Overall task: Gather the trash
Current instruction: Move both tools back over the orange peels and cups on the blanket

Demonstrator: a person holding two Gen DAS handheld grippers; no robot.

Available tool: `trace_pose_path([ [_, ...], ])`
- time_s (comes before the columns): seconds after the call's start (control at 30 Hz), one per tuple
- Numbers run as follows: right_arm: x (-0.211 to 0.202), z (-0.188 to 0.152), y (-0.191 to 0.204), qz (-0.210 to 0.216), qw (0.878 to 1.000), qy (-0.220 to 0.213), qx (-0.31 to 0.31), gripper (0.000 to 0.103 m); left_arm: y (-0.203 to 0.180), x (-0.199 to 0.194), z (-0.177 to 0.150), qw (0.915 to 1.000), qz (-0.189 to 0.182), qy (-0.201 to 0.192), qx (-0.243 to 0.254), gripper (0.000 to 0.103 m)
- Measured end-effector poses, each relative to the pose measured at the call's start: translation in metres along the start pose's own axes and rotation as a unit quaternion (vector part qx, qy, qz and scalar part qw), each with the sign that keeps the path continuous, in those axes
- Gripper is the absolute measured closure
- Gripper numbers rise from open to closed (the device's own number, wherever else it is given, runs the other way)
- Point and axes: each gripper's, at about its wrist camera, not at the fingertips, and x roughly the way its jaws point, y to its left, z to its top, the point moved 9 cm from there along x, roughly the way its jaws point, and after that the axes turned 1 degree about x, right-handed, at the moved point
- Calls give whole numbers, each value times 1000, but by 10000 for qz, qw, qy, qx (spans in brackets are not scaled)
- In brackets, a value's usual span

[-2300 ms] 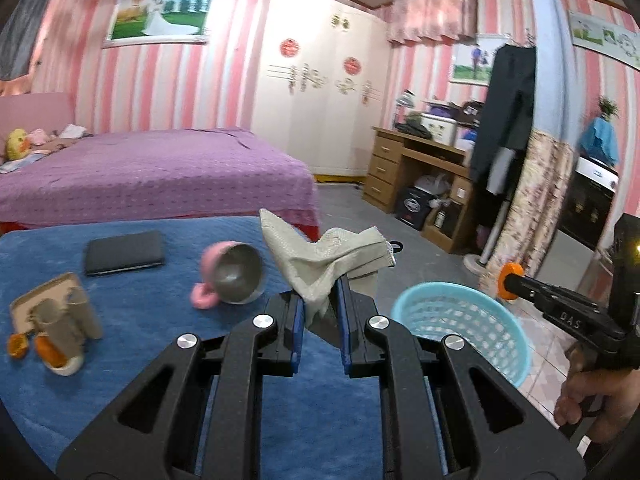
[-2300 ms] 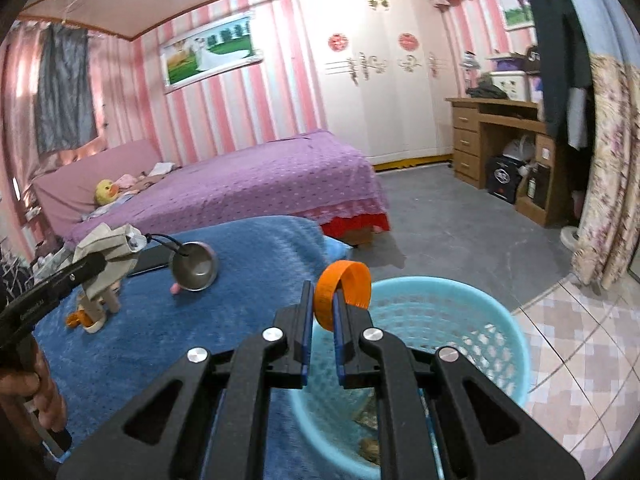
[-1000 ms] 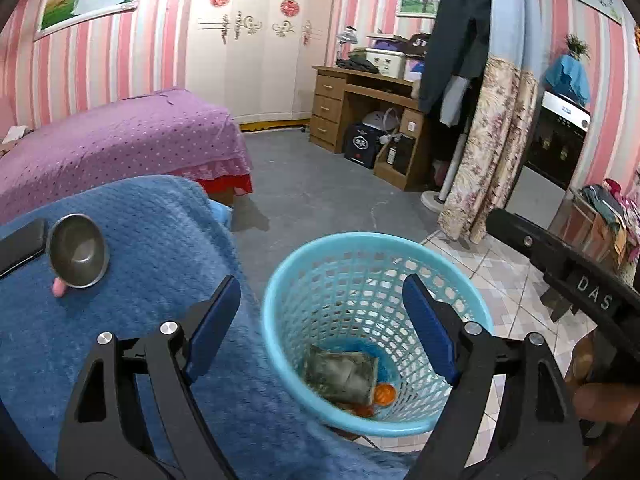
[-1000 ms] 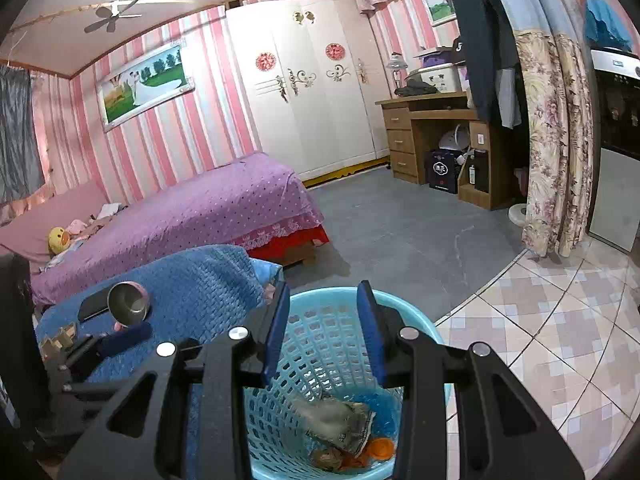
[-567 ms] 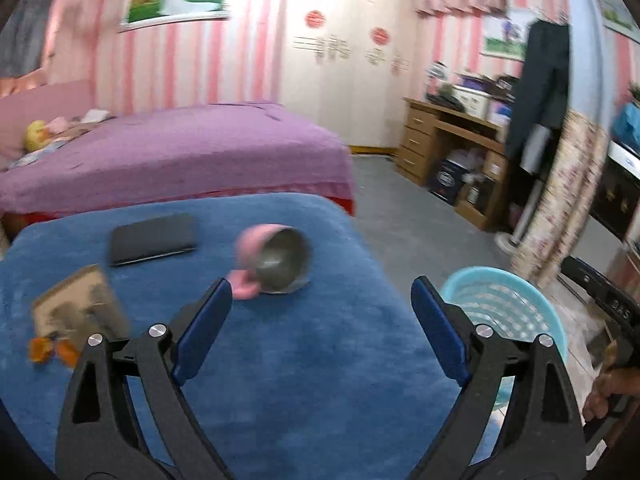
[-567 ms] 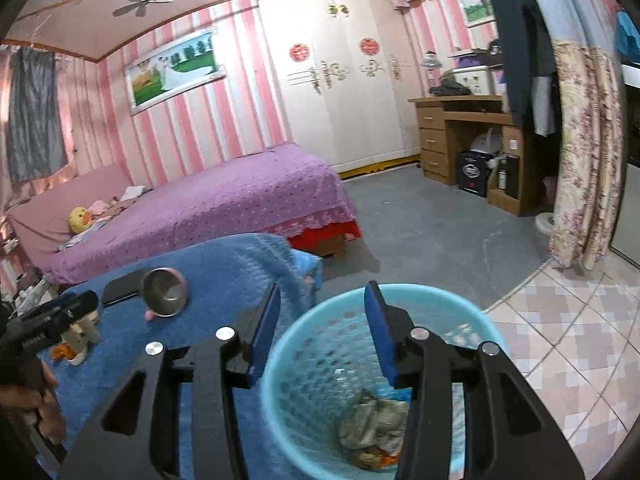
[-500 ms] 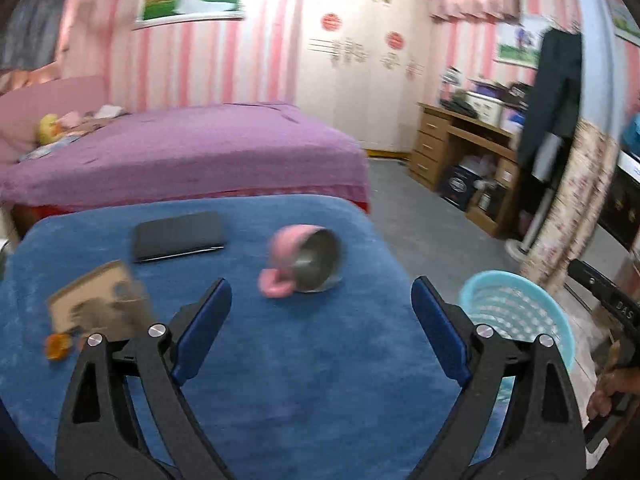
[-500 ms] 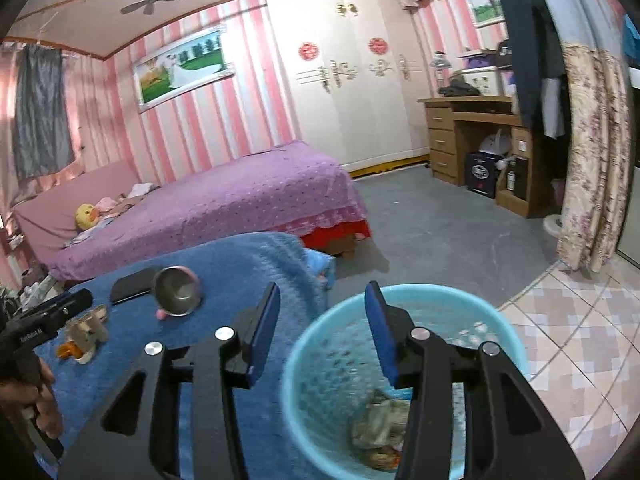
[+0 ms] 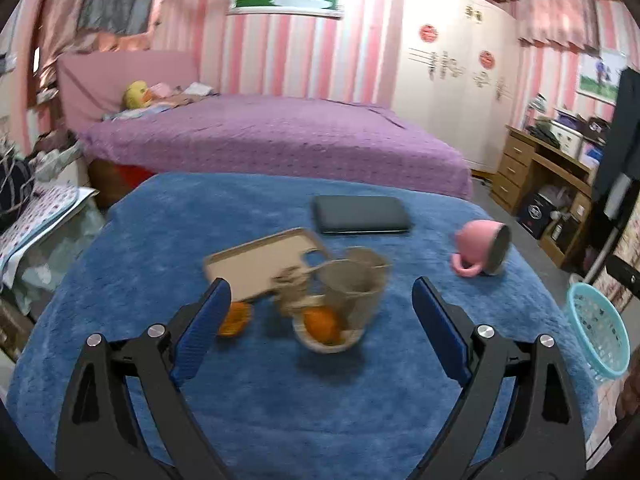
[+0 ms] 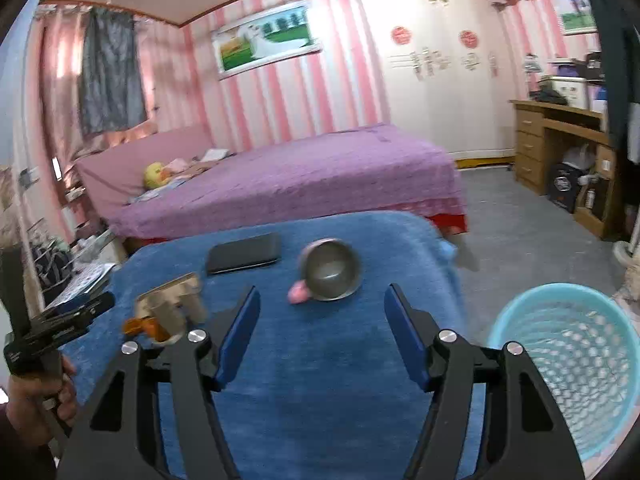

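Step in hand: you are reaching for the next piece of trash on the counter (image 9: 280, 400), and this looks like the approach, not yet the grasp
Left gripper (image 9: 322, 308): its fingers stand wide apart with nothing between them, aimed at the paper cup (image 9: 352, 292)
Right gripper (image 10: 322, 330): its fingers are opening and hold nothing; the blue cloth shows through the gap
Trash left: the paper cup lies tipped among crumpled paper, with orange peel (image 9: 234, 320) just beside it and another orange piece (image 9: 322, 326) in a small dish under the cup; a flat cardboard piece (image 9: 260, 264) lies behind them
Basket (image 10: 568, 364): it stands on the floor off the counter's right edge, well apart from the pile
Leave alone: the pink mug (image 9: 484, 252) on its side and the black case (image 9: 360, 220) do not look like trash
How to do it well: pick one piece, I would say the cup; bring the left fingers to either side of its wall, not over the whole pile
Risk: the cup is thin and likely crushes or slips; close gently, and lift clear before swinging to the basket
Blur: the pile is smeared in both views, so slow down before closing
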Motion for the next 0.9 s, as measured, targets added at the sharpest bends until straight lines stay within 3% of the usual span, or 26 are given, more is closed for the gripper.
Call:
trace_pose_path([
  [0.13,10,-7,32,154,9998,83,-122,36,38,4,-8,9995,282,89,-107,14],
  [0.47,33,-20,92,477,9980,304,-292,29,84,14,-26,9982,414,322,-298,14],
  [0.9,48,-27,109,502,9971,460,-343,29,96,22,-42,9973,354,556,-340,14],
])
